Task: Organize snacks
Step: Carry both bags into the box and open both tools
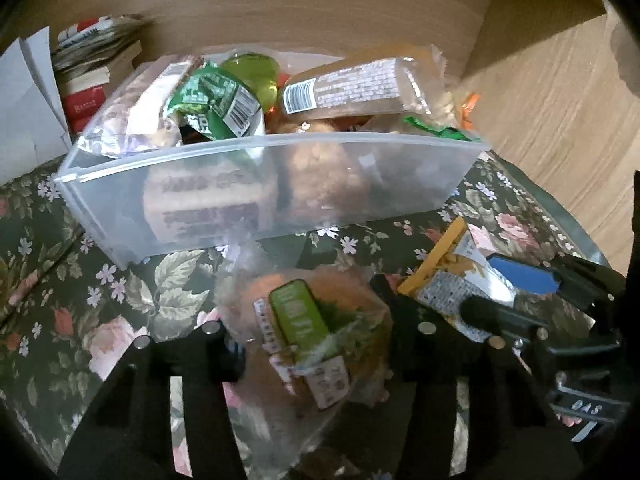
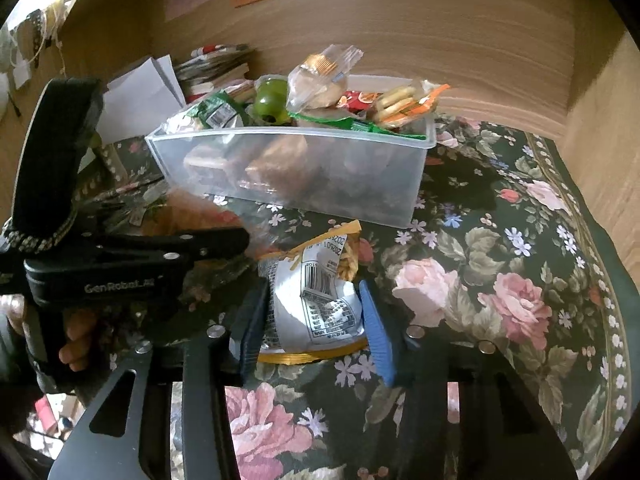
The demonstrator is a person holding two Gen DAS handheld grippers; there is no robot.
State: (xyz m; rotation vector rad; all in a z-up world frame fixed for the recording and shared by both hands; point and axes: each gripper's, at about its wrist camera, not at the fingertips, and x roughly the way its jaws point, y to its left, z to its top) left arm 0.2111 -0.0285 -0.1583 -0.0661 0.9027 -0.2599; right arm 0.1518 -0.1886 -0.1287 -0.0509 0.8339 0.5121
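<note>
A clear plastic bin point(image 1: 360, 176) point(image 2: 360, 176) full of snack packets stands on the floral cloth against the wooden wall. My left gripper point(image 1: 308, 344) is shut on a clear bag of bread with a green label point(image 1: 296, 316), just in front of the bin. My right gripper point(image 2: 314, 324) has its blue pads on both sides of a white and yellow snack packet point(image 2: 316, 300) lying on the cloth; the packet also shows in the left wrist view point(image 1: 444, 280). The left gripper's body point(image 2: 120, 264) appears at the left of the right wrist view.
A stack of books point(image 1: 96, 68) and white paper point(image 1: 28, 100) stand left of the bin. The floral cloth point(image 2: 500, 280) spreads to the right. Wooden walls close in behind point(image 2: 400, 32) and to the right point(image 1: 560, 100).
</note>
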